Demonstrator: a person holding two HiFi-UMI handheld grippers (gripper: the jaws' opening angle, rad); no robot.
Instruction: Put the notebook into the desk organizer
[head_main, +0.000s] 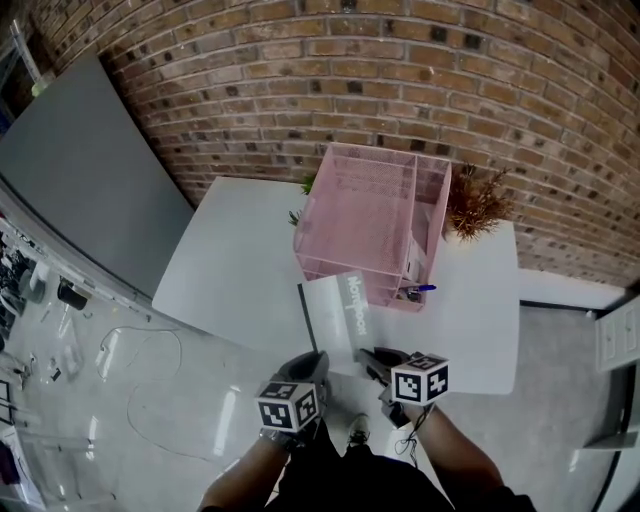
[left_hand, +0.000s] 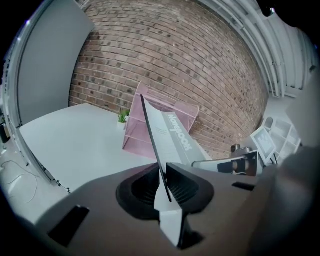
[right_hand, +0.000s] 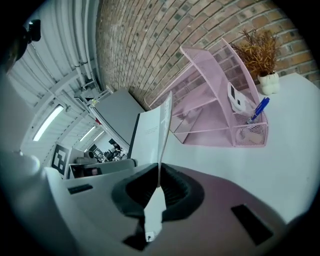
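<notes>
Notebook (head_main: 338, 318) held on edge over the near side of the white bench (head_main: 225, 270), just in front of the pink mesh desk organizer (head_main: 432, 200), not yet inside. Left gripper (left_hand: 165, 175) clamped on the dark spine edge; right gripper (right_hand: 158, 181) pinched tight on the thin opposite edge. Blue pen (head_main: 420, 289) sticking from the organizer's small side pocket, nearest the notebook. Dried brown plant (head_main: 476, 203) just right of the organizer, small green plant (head_main: 300, 188) at its far left corner, brick wall (head_main: 330, 70) behind.
</notes>
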